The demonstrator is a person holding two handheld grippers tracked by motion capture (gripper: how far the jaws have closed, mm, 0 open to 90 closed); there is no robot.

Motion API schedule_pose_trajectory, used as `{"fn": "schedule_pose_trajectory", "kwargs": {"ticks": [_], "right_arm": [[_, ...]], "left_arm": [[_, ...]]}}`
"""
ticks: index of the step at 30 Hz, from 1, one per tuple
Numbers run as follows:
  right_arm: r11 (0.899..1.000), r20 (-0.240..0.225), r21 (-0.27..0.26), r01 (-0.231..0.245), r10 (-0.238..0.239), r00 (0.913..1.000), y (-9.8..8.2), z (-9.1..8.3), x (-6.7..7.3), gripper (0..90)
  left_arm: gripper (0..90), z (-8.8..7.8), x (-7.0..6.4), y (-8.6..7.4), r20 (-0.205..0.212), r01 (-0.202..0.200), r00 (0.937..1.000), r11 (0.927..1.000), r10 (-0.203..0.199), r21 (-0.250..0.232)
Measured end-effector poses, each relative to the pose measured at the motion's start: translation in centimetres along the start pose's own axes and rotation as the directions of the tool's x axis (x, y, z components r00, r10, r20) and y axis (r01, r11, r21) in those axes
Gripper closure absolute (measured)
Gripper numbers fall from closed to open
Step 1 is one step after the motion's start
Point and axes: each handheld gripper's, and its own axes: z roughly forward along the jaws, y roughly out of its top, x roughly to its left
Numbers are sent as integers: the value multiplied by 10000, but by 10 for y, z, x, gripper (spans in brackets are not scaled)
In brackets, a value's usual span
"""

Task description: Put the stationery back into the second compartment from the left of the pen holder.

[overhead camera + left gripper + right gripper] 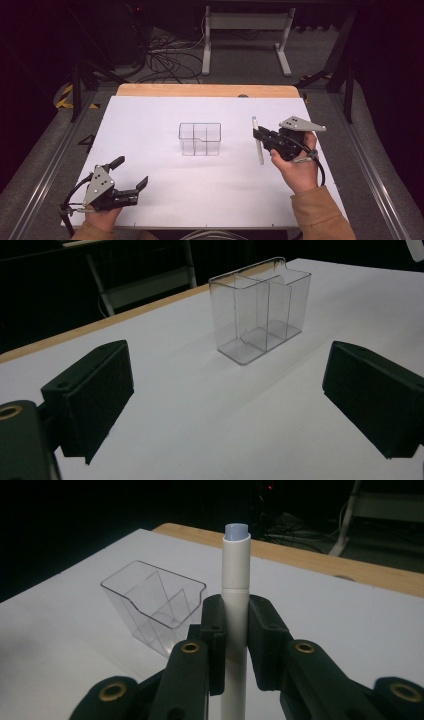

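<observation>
Right gripper (pixel 260 136) has its black jaws pinched tight on a white marker pen (pixel 258 142), gripping the barrel roughly mid-length. From the right gripper view the pen (pixel 235 580) stands straight up between the jaws, with a pale bluish-grey end poking out of the white tube. It is held above the white table (pixel 150 125), just to the right of a clear plastic organizer box (pixel 200 138) with inner dividers, which stands empty near the middle of the table. Over at the near left corner, the left gripper (pixel 131 172) rests low with its jaws spread wide, holding nothing, well apart from the box (pixel 260 310).
</observation>
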Motion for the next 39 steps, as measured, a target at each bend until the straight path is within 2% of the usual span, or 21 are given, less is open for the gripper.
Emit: {"fn": "schedule_pose_trajectory", "kwargs": {"ticks": [3,5,6,11,14,21,28,39], "right_arm": [[9992,-370,-346,209,-222,9991,2,0,2,790],[9984,-428,-502,261,-282,9987,2,-1,3,790],[9966,-552,-753,331,-373,9978,4,-1,4,790],[9930,-873,-1158,251,-354,9956,7,-1,6,790],[9889,-1024,-1441,356,-507,9934,10,1,7,789],[9847,-1241,-1717,286,-504,9910,17,5,12,789],[9809,-1331,-1858,573,-829,9876,25,15,18,789],[9755,-1584,-2118,591,-940,9829,38,31,27,789]], "left_arm": [[69,-1,0,0,-32,-12,10000,10000,12,13],[69,-1,0,0,-45,-20,10000,10000,20,12],[69,-2,0,-1,-58,-13,10000,10000,13,14],[69,-4,0,-2,-97,23,10000,10000,-23,39],[69,-5,0,-2,-122,22,9999,10000,-22,30],[69,-8,0,-3,-186,19,9998,10000,-18,27],[69,-10,0,-4,-241,35,9997,10000,-34,40],[69,-15,-2,-6,-322,103,9994,9999,-100,82]]}}
